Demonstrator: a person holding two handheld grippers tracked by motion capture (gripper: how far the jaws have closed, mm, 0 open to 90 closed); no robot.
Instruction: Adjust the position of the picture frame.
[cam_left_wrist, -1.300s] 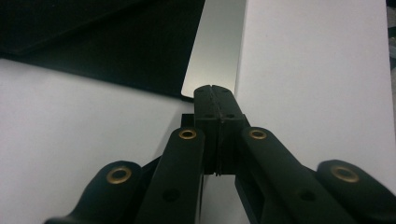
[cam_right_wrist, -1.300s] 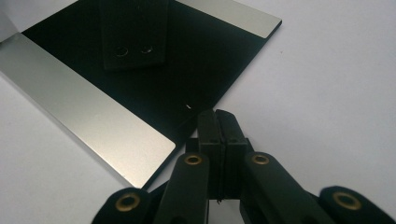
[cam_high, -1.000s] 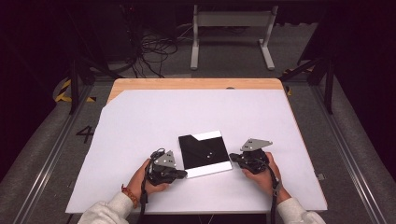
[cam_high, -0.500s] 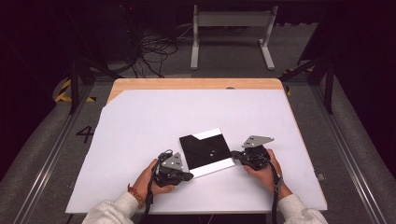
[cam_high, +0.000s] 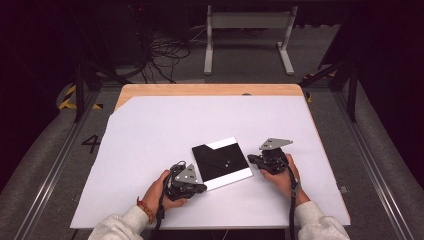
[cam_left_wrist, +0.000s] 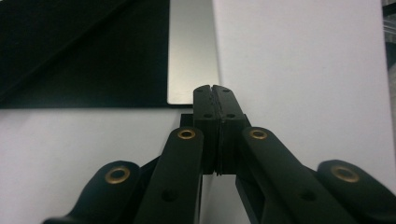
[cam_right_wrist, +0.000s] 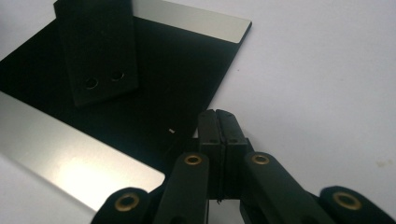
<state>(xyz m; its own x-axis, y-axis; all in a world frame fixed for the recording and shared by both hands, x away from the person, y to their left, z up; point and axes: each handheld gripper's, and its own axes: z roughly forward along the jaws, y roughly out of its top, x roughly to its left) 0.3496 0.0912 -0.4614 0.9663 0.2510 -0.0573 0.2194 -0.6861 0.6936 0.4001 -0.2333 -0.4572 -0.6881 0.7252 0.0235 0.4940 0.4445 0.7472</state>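
You are flanking the black-and-silver plate (cam_high: 222, 163) lying flat mid-table, left gripper (cam_high: 201, 188) at its near corner, right gripper (cam_high: 250, 159) just beside its right edge. Both are clenched on nothing; next, I judge, open them to grasp its edges.

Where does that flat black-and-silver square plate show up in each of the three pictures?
High view: the black-and-silver plate lies on the white sheet, low and centre, between the two grippers.
Left gripper view: it takes up the upper left, ahead of the shut jaws.
Right gripper view: it spreads over the left half.
Shared landmark: the plate's bright silver strip along its edge.
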